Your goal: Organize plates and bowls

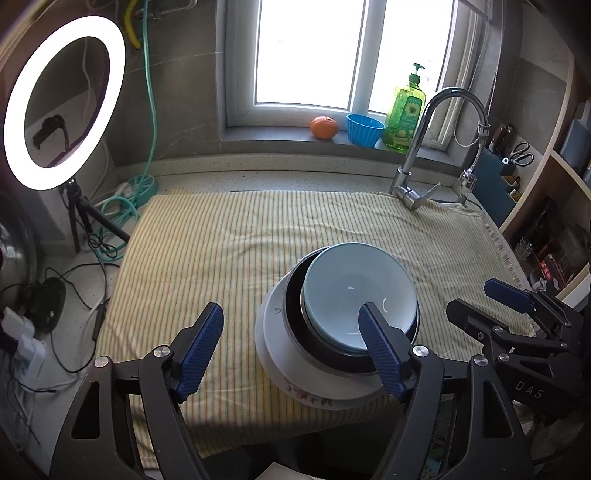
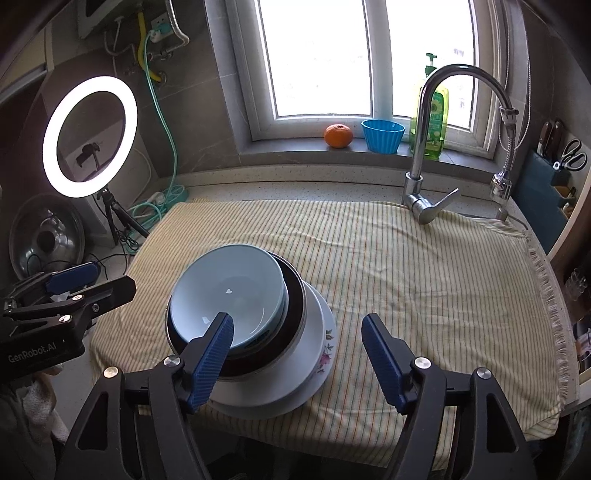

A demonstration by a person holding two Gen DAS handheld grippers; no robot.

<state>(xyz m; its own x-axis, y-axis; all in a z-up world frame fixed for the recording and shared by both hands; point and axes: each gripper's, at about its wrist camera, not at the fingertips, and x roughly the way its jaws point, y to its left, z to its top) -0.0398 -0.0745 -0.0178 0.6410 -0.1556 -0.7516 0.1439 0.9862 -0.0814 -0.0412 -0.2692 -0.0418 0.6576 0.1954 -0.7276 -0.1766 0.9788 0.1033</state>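
Both my tongs, left (image 1: 291, 349) and right (image 2: 297, 360), stand apart, holding nothing. Centre frame, the blue bowl (image 1: 360, 291) sits nested in the dark bowl (image 1: 295, 295) on the plate (image 1: 273, 332); stacking looks finished.

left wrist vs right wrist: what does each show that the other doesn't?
Left wrist only: the chargers and plugs on the counter at far left, and the right gripper seen from the side.

Right wrist only: the pan lid leaning under the ring light, the wall socket, and the left gripper seen from the side.

Both: the stack of blue bowl, dark bowl and white plate on the striped cloth, plus faucet, orange, blue cup, soap bottle. Both grippers open, holding nothing.
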